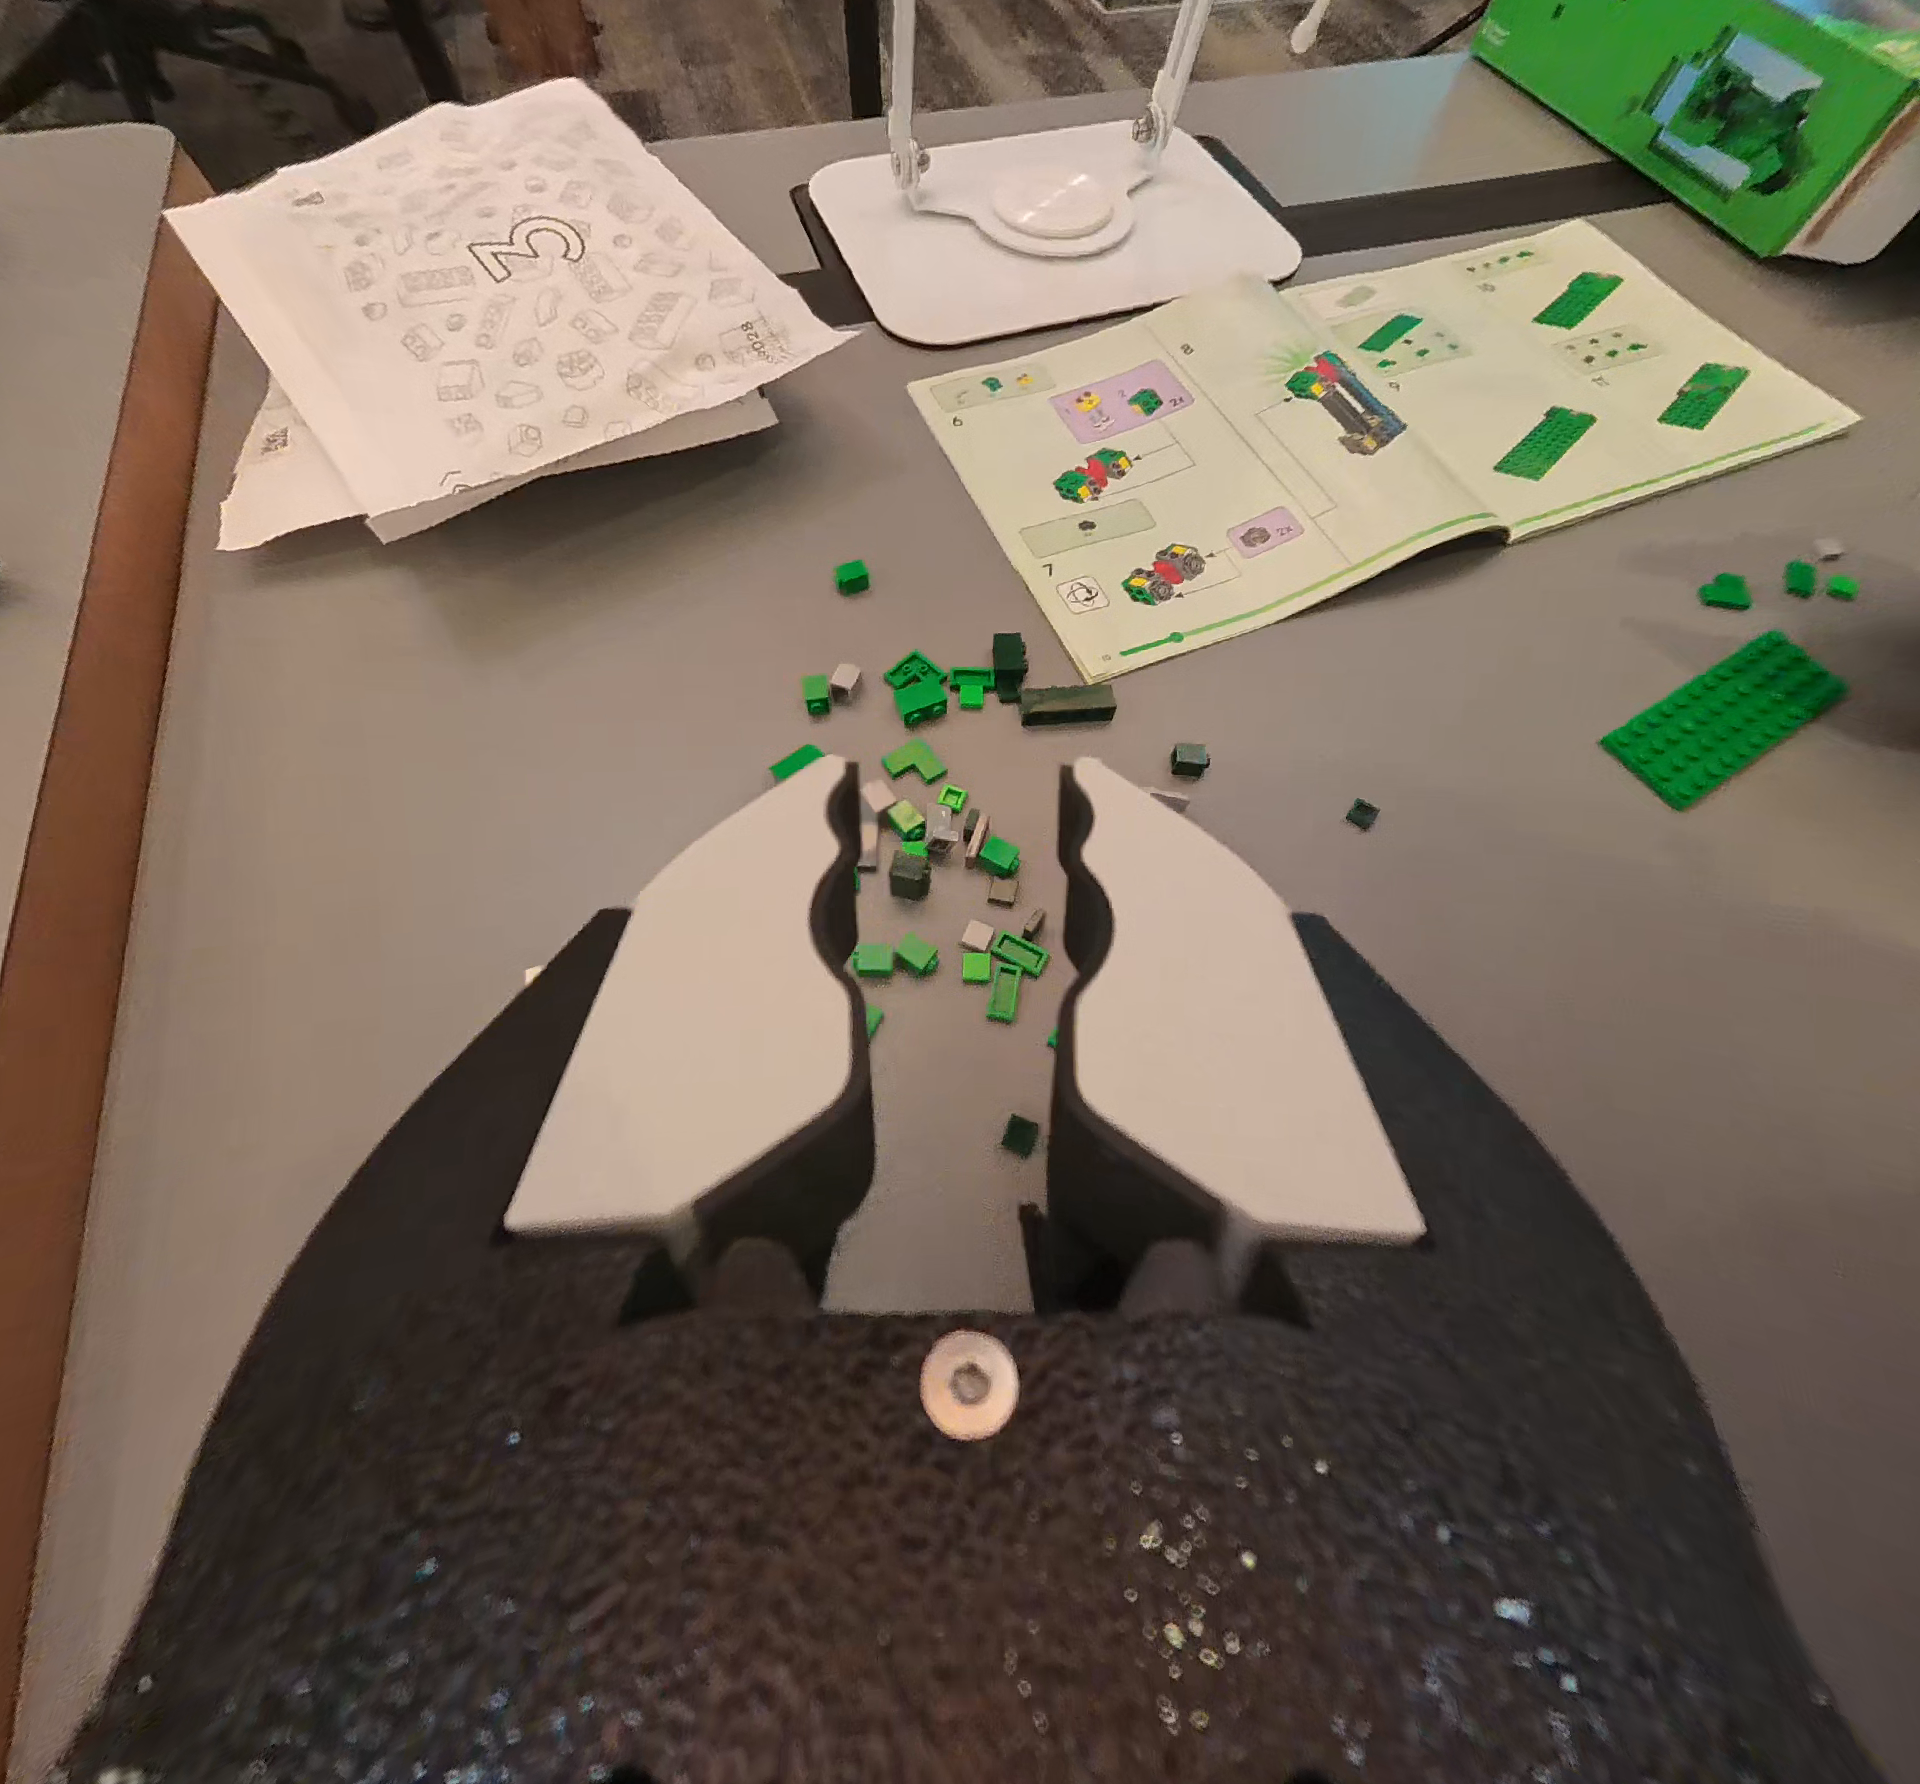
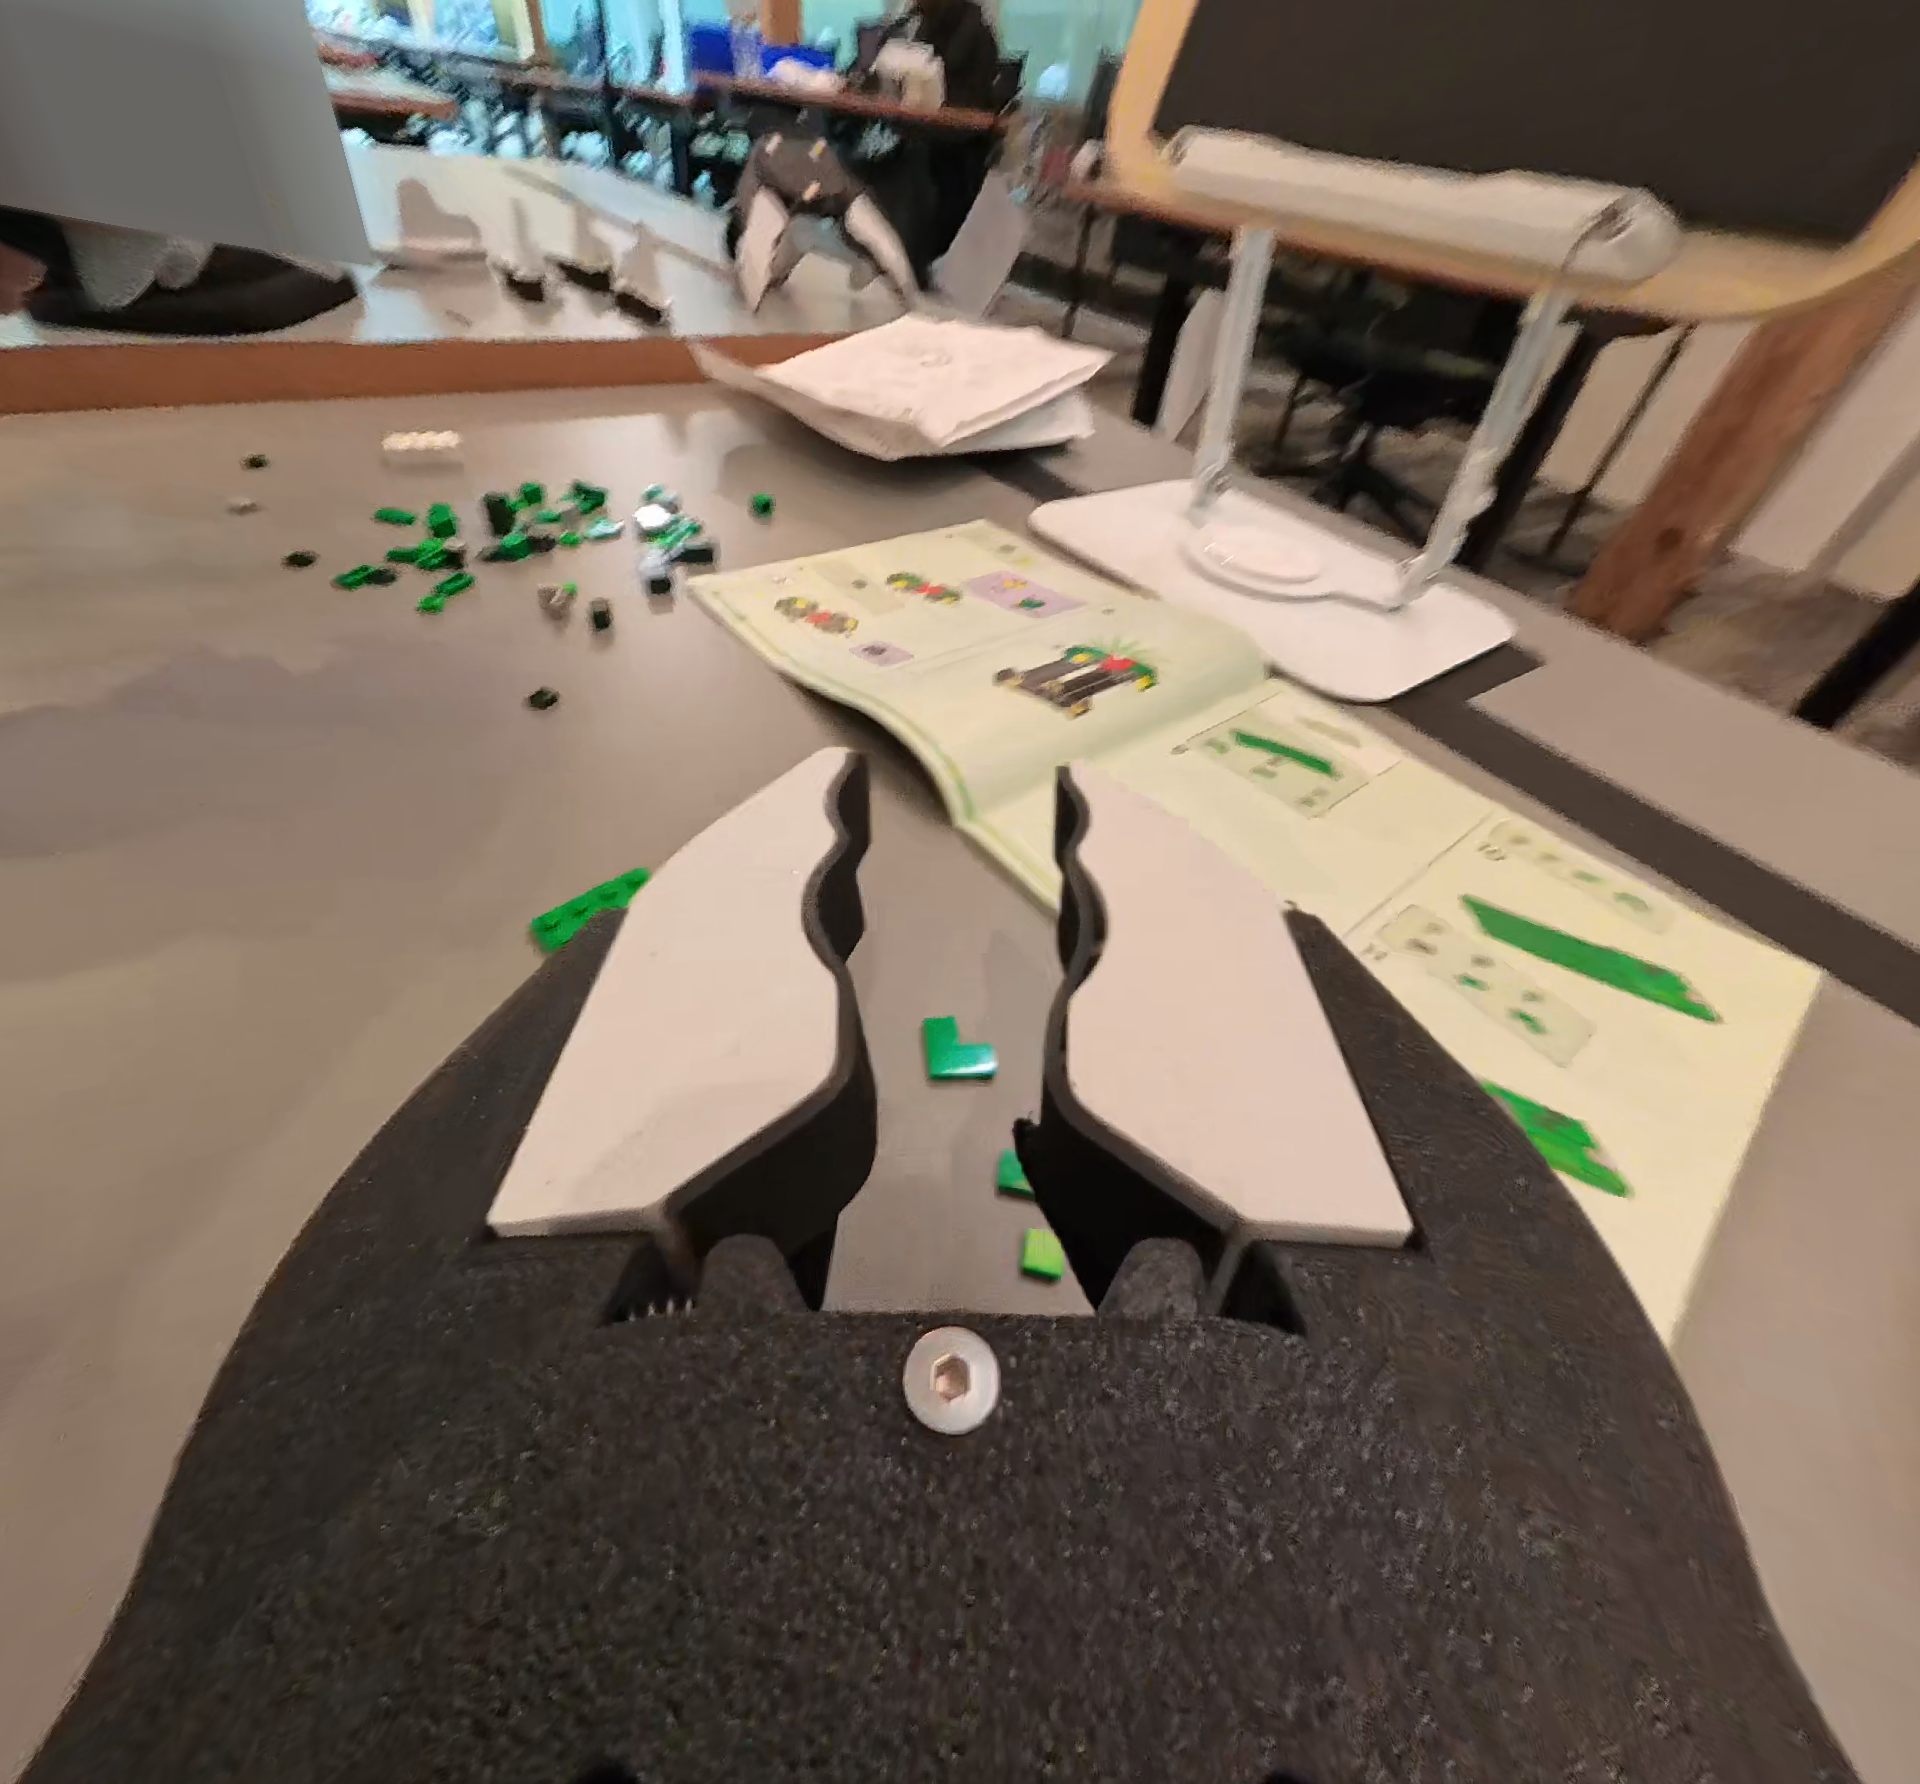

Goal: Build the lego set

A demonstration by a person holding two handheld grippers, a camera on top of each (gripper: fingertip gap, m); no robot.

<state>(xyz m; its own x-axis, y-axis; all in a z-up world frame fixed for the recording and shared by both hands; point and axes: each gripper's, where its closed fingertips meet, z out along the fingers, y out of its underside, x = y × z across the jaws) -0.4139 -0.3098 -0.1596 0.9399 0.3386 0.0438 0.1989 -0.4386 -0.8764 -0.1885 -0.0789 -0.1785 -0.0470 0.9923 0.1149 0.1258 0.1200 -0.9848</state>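
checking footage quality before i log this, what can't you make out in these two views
- Left wrist view: loose bricks partly covered by the left gripper and its fingers; single shapes too small to sort.
- Left wrist view: green box cut off by the right edge.
- Right wrist view: green baseplate mostly hidden behind the right gripper.
- Right wrist view: instruction booklet blurred, its near page partly covered.

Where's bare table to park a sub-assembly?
Free: the grey table left of the loose brick pile, below the paper bags; also the stretch between the pile and the green plate. Crowded: ahead of the left gripper, and around the instruction booklet.
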